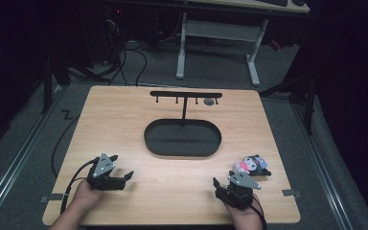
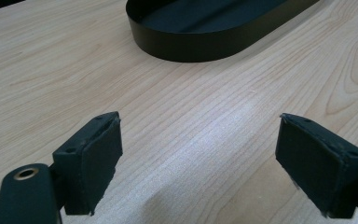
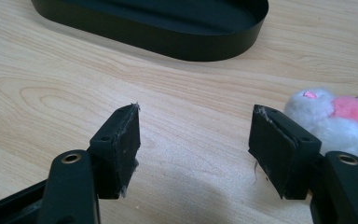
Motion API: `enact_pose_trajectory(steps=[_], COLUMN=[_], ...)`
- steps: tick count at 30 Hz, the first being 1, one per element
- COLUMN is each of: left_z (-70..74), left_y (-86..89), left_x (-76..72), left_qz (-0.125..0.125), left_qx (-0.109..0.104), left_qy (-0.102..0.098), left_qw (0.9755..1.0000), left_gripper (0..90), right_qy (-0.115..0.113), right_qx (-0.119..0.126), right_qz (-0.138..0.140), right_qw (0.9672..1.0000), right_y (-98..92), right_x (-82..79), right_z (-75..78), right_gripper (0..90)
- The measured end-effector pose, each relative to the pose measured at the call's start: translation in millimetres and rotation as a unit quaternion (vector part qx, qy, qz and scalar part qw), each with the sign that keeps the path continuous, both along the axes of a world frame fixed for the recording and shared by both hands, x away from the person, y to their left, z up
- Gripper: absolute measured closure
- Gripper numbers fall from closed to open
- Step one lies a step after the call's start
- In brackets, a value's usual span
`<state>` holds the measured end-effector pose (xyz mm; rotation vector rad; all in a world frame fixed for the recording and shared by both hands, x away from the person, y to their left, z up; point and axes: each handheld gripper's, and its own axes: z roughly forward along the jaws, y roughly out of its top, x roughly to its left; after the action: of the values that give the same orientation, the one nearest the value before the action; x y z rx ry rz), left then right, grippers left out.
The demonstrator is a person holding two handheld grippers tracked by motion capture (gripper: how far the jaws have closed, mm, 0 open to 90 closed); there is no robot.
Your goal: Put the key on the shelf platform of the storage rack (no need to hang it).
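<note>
From the high view, a light wood surface [image 1: 124, 124] sits on a grey floor. A black oval tray [image 1: 182, 138] lies in the middle of it. Just behind the tray stands a thin black rack [image 1: 186, 95] shaped like a T, with small pegs hanging under its bar. A small soft toy [image 1: 252, 166], black, white and pink, lies near the right edge, on the near side. The left gripper [image 1: 123, 179] is at the near left, held in the person's left hand [image 1: 84, 195], and it points to the right. The right gripper [image 1: 219, 186] is at the near right, held in the right hand [image 1: 243, 215], just near of the toy. A black cable [image 1: 72, 182] trails from the left gripper. Far behind the surface are white desk legs [image 1: 254, 60] and some wires on the floor.

In the left gripper view, the left gripper [image 2: 198, 161] has its 2 jaws wide apart, with bare wood between them. They hold nothing. The black tray [image 2: 205, 46] is farther off, at the top.

In the right gripper view, the right gripper [image 3: 193, 149] also has its 2 jaws wide apart and holds nothing. The soft toy [image 3: 335, 121] lies just to the right of the right jaw, fluffy white and pink. I cannot tell if it touches the jaw. The black tray [image 3: 168, 42] is at the top.
</note>
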<state>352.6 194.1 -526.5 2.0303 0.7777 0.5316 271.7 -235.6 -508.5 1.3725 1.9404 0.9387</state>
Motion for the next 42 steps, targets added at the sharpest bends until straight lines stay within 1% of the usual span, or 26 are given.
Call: enact_pose_trajectory(steps=[3,8,13,16,19,21,22,23,24,25,27,28,33,34,35,36,37,38,39,40,41,42], left_z=[0.0,0.1,0.0,0.0,0.0,0.0,0.0,0.0,0.0,0.0,0.0,0.0,0.0,0.0,0.1,0.1,0.1,0.0,0.0,0.0,0.1,0.0], left_y=[0.1,0.0,0.1,0.2,0.2,0.3,0.5,0.5,0.4,0.4,0.3,0.2,0.4,0.4,0.3,0.3,0.3,0.2,0.2,0.2,0.2,0.2], left_x=[-0.1,-0.3,0.2,-0.2,-0.3,-0.2,0.0,0.0,0.0,0.1,-0.1,-0.2,0.1,0.0,-0.2,-0.2,-0.2,-0.2,-0.2,-0.2,0.0,0.1], left_qz=[0.001,0.0,0.001,0.001,0.001,0.001,0.002,0.002,0.002,0.002,0.002,0.002,0.003,0.003,0.003,0.002,0.002,0.002,0.002,0.002,0.002,0.002], left_qx=[-0.001,0.0,-0.002,-0.001,-0.001,-0.002,-0.003,-0.003,-0.004,-0.004,-0.003,-0.002,-0.003,-0.004,-0.002,-0.002,-0.002,-0.002,-0.002,-0.002,-0.002,-0.002], left_qy=[-0.001,-0.001,0.0,-0.001,-0.001,-0.001,-0.001,-0.001,-0.001,-0.001,-0.002,-0.002,-0.001,-0.001,-0.002,-0.002,-0.002,-0.002,-0.002,-0.002,-0.001,-0.002], left_qw=[1.0,1.0,1.0,1.0,1.0,1.0,1.0,1.0,1.0,1.0,1.0,1.0,1.0,1.0,1.0,1.0,1.0,1.0,1.0,1.0,1.0,1.0], left_gripper=[15.4,15.4,15.4,15.4,15.4,15.4,15.4,15.4,15.4,15.4,15.4,15.4,15.4,15.4,15.4,15.4,15.4,15.4,15.4,15.4,15.4,15.4], right_qy=[-0.005,-0.003,-0.002,-0.001,0.002,0.002,-0.001,-0.001,-0.001,-0.002,-0.003,-0.003,-0.004,-0.004,-0.006,-0.005,-0.005,-0.004,-0.003,-0.003,-0.005,-0.006], right_qx=[0.004,0.014,0.019,0.019,0.025,0.024,0.027,0.027,0.032,0.036,0.036,0.04,0.041,0.041,0.039,0.037,0.037,0.035,0.034,0.034,0.027,0.027], right_qz=[-0.005,-0.013,-0.021,-0.02,-0.013,-0.011,-0.008,-0.008,-0.007,-0.01,-0.011,-0.014,-0.02,-0.021,-0.022,-0.023,-0.023,-0.024,-0.023,-0.023,-0.022,-0.026], right_qw=[1.0,0.9998,0.9996,0.9996,0.9996,0.9997,0.9996,0.9996,0.9995,0.9993,0.9993,0.9991,0.9989,0.9989,0.999,0.9991,0.9991,0.9991,0.9992,0.9992,0.9994,0.9993], right_y=[-2.5,-7.5,-9.6,-10.6,-11.7,-11.8,-12.7,-12.7,-13.4,-15.5,-16.9,-19.7,-24.6,-26.0,-28.2,-29.5,-29.5,-31.1,-31.7,-31.7,-33.3,-34.3], right_x=[-1.0,-2.7,-2.9,-2.8,-4.0,-5.2,-7.1,-7.1,-7.8,-8.7,-8.8,-9.5,-11.7,-12.3,-13.4,-14.3,-14.3,-15.2,-15.7,-15.7,-16.4,-16.9], right_z=[1.6,2.8,2.9,2.7,4.4,5.9,8.4,8.4,9.4,11.4,11.8,12.8,14.2,14.8,15.6,16.3,16.3,16.7,16.8,16.8,17.4,18.0], right_gripper=[33.8,33.6,33.6,34.1,37.4,38.5,41.5,41.5,42.1,44.1,44.8,46.1,49.8,52.0,60.2,63.3,63.3,68.7,71.3,71.3,75.1,76.6])
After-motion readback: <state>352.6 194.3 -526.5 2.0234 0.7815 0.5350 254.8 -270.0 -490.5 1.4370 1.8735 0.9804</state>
